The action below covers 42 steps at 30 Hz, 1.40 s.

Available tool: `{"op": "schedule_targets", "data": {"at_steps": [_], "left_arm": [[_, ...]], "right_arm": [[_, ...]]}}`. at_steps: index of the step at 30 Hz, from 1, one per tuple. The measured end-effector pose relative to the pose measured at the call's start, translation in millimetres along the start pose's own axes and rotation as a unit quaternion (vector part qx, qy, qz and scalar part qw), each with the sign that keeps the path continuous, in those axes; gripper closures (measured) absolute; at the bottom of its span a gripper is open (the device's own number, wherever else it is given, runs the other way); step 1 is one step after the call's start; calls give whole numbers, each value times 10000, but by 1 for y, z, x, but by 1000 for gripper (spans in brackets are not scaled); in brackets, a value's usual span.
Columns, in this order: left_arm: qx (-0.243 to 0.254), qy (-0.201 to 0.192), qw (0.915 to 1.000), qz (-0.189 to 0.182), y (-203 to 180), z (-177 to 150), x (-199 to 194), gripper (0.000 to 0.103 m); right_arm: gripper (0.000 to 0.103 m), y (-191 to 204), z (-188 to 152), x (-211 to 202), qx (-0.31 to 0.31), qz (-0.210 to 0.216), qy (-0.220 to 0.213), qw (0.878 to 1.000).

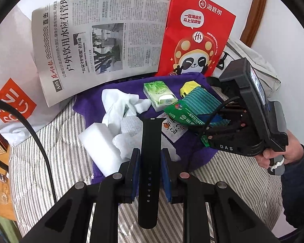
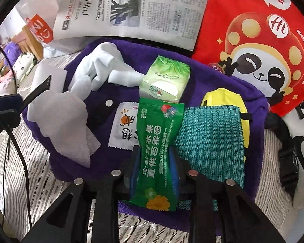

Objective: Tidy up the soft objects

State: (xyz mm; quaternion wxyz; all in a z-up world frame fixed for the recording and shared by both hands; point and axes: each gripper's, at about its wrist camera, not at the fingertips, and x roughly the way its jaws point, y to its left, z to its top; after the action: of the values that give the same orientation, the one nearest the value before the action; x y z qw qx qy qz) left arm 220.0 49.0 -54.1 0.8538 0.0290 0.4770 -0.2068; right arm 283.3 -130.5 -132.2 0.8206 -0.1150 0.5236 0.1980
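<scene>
A: Strap [image 1: 150, 162], black, pinched mid-length in left gripper [image 1: 150, 174]; hangs at 6 o'clock over striped bedding [image 1: 50, 162], probably bound for purple cloth [image 1: 192, 151].

B: Green sachet [image 2: 156, 154] clamped in right gripper [image 2: 155, 162]. Beyond, 12 o'clock: tissue pack [image 2: 164, 81]; 2 o'clock: teal cloth [image 2: 210, 137]. Gathered on purple cloth, seemingly for sorting.

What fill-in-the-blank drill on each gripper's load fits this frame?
1. The left gripper is shut on a black ____.
2. The right gripper is shut on a ____ packet.
3. The tissue pack lies on a ____ cloth.
4. The teal mat partly covers a ____ pouch.

Missing words: strap; green; purple; yellow
</scene>
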Motion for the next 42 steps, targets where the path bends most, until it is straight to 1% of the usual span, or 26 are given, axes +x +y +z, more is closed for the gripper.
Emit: {"op": "schedule_targets", "data": {"at_steps": [2,3,4,6,9,17,22,28,34,38,42], "left_arm": [[8,5,10000,-3,0,0,0,83],[14,10,10000,-4,0,1,0,83],[13,16,10000,3,0,1,1,83],[17,32,10000,13,-1,1,2,83],[33,67,10000,19,-3,2,3,83],[197,110,9997,-6,-20,11,6,83],[263,165,9994,-143,-34,18,17,83],[399,294,9983,-317,-52,27,41,83],[586,364,9966,-447,-64,43,62,83],[774,383,9954,-416,-68,57,77,83],[1000,573,9929,-288,-72,58,101,83]], "right_arm": [[65,-1,0,-2,25,100,-30,9999],[60,-1,-1,-3,27,140,-43,9999],[52,-1,-1,-4,35,179,-42,9998],[47,0,-4,-6,12,169,-49,9998],[45,-1,-12,-14,-11,23,-119,9999],[44,-23,-29,-38,288,-23,-273,9992],[44,-36,-43,-54,568,-13,-393,9976],[44,-53,-61,-70,922,-59,-486,9945],[44,-59,-73,-76,1097,-153,-499,9926],[44,-62,-78,-81,1191,-134,-572,9911],[44,-64,-81,-83,1210,-136,-574,9909]]}}
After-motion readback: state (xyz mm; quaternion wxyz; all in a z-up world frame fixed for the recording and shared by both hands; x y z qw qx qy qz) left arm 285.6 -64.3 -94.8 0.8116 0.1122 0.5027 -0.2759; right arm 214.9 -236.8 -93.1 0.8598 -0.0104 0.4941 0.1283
